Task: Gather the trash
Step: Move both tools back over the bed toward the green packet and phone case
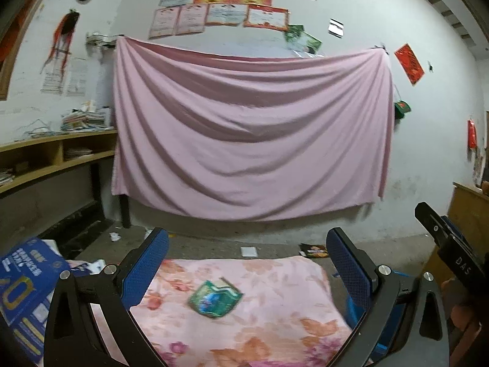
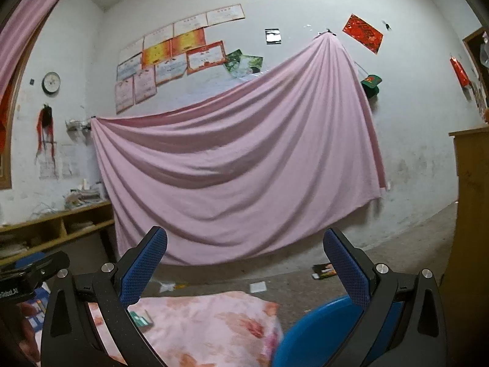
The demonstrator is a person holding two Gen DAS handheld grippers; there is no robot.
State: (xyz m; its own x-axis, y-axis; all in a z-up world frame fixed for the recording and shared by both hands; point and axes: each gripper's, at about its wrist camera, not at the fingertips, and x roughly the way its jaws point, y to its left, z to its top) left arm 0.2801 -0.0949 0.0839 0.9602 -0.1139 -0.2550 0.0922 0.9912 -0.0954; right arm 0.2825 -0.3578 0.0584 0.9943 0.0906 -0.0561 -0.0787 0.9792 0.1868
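In the left wrist view, the left gripper (image 1: 247,263) hangs wide open and empty above a floral cloth (image 1: 275,321); a green wrapper (image 1: 215,298) lies flat there, long axis tilted up rightward. In the right wrist view, the right gripper (image 2: 244,266) gapes empty; the wrapper (image 2: 141,318) sits low left beside a blue bin (image 2: 308,330).

Dim, flat indoor light; beyond my fingers the draped pink cloth (image 1: 250,134) looks soft, fisheye edges bending into black corners.

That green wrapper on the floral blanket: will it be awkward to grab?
The green wrapper looks thin and flattened, so likely light and floppy. Lying flat on the soft floral blanket, it may slide or bunch cloth when pinched. The left claw is open above it.
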